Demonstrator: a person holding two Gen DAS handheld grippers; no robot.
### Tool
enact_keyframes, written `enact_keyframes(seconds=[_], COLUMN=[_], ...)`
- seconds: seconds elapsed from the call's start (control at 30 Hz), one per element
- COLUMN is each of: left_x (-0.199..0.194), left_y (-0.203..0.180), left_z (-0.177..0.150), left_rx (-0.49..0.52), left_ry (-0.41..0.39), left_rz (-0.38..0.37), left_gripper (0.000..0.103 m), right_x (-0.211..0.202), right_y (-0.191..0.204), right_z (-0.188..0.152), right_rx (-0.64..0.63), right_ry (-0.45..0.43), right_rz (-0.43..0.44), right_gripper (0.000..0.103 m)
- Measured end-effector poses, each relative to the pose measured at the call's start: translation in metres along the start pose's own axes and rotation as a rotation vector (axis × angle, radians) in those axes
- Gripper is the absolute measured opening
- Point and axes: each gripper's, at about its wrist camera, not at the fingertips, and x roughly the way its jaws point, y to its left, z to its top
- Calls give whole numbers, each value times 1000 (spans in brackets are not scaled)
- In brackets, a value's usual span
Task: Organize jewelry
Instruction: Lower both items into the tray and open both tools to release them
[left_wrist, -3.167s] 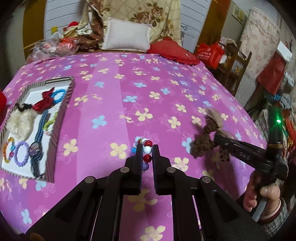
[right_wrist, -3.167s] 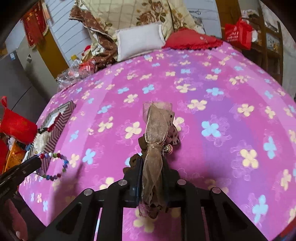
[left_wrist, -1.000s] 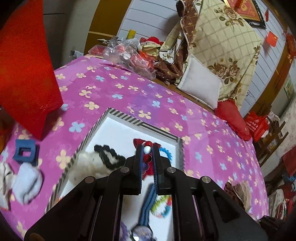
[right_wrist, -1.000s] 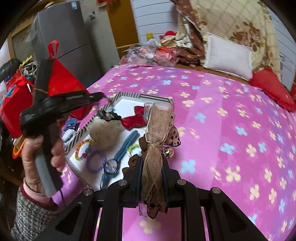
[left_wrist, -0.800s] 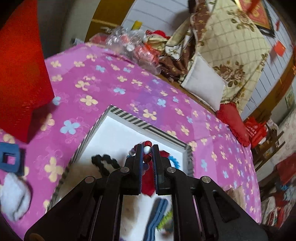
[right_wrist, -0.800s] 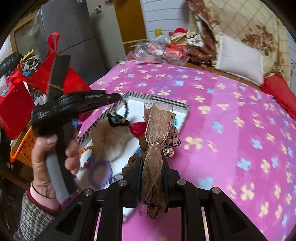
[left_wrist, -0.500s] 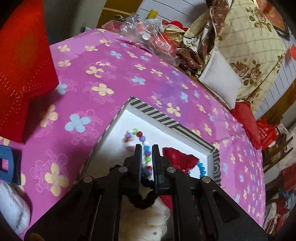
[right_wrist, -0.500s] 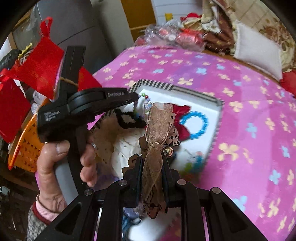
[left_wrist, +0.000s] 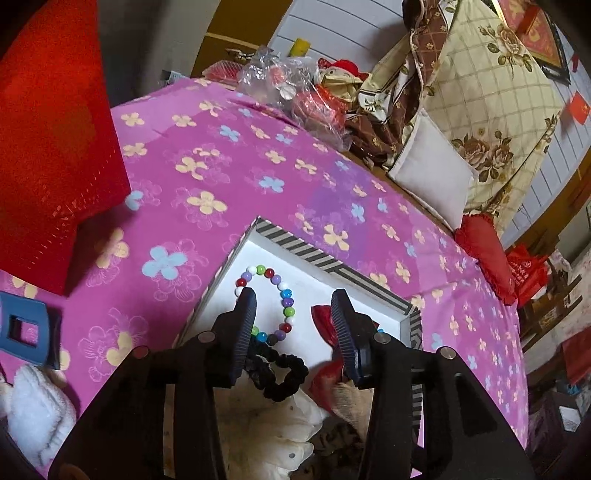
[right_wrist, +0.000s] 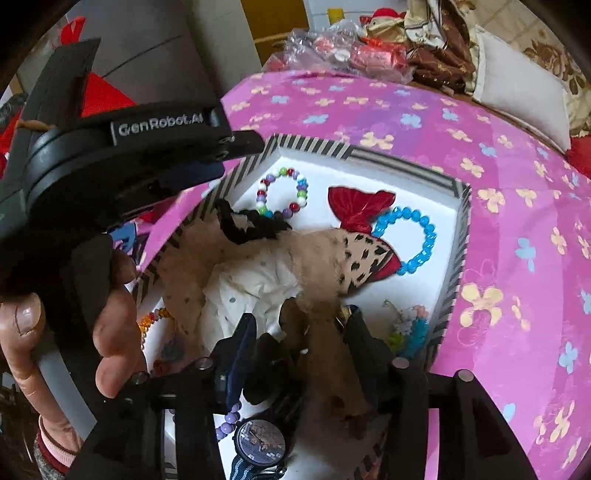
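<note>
Black scrunchie (left_wrist: 280, 365) beside beaded bracelet (left_wrist: 271, 295)

A lived-in bedroom in a private home: a bed (left_wrist: 236, 177) spread with a pink sheet printed in yellow and blue flowers fills the view. At its head lie a white pillow (left_wrist: 430, 173), a red cushion (left_wrist: 484, 247) and a folded quilt (left_wrist: 491, 77) patterned with roses. A clear plastic bag of sweets (right_wrist: 347, 50) sits near the pillow. Pale panelled walls, a yellow-brown door (right_wrist: 273, 26), red paper decorations (left_wrist: 580, 105) and red gift bags (left_wrist: 526, 273) crowd the edges.
</note>
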Motion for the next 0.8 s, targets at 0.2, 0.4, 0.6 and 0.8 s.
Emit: enact_keyframes(seconds=[0.2, 0.4, 0.6, 0.8], left_x=[-17, -27, -22, -20], left_y=[-10, -19, -30, -44], left_z=[0, -4, -11, -19], left_rx=[27, 59, 106, 143], left_ry=[-37, -62, -61, -72], left_rz=[46, 97, 136, 143], left_gripper=[42, 42, 42, 42], right_x=[-37, -11, 8, 7], right_y=[-33, -54, -53, -61], right_z=[-12, -20, -20, -21], right_rx=[60, 103, 95, 156], right_ry=[-97, -5, 19, 3], right_rz=[-132, -206, -239, -248], right_gripper=[49, 38, 25, 20])
